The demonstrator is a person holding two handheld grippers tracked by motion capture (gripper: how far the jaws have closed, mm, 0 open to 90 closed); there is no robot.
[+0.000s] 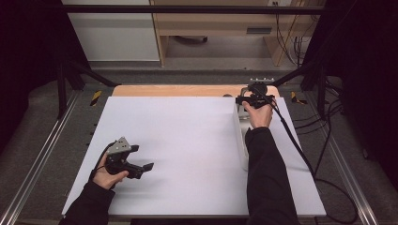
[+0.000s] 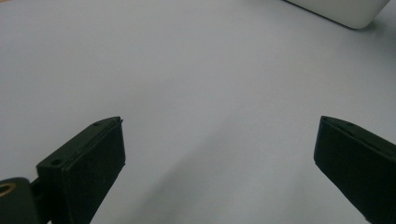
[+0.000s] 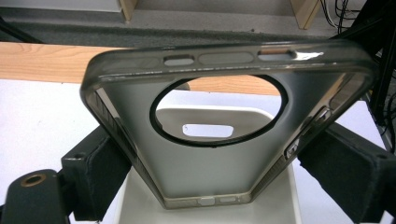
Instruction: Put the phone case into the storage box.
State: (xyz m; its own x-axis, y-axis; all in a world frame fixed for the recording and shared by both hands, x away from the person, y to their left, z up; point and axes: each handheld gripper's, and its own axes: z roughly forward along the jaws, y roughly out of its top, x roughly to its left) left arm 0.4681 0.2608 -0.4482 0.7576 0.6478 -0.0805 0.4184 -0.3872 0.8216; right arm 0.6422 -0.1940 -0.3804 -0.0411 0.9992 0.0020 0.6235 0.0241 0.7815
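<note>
- Right gripper (image 3: 219,158): jaws clamped on the two long side edges of a smoky translucent phone case with a large round camera cut-out (image 3: 224,126). One black pad (image 3: 100,163) presses on each side.
- Case position: held above a shallow white plastic tray (image 3: 280,196) at the far right of the white table top (image 1: 187,140). The tray's end wall with its slot handle shows through the round cut-out.
- Key relation: the case's long axis runs straight away from the gripper, camera end farthest out and tipped upward, plug end nearest the jaws and low over the tray floor. The open side faces the gripper camera.
- From the high view, the right gripper (image 1: 253,100) works at the tray's far end.
- Left gripper (image 1: 141,164): jaws wide apart, empty, resting over bare table near the front left, well apart from the tray.
- Judgement: the right hand is the nearer one; lowering or lifting the case along the tray falls to it.
</note>
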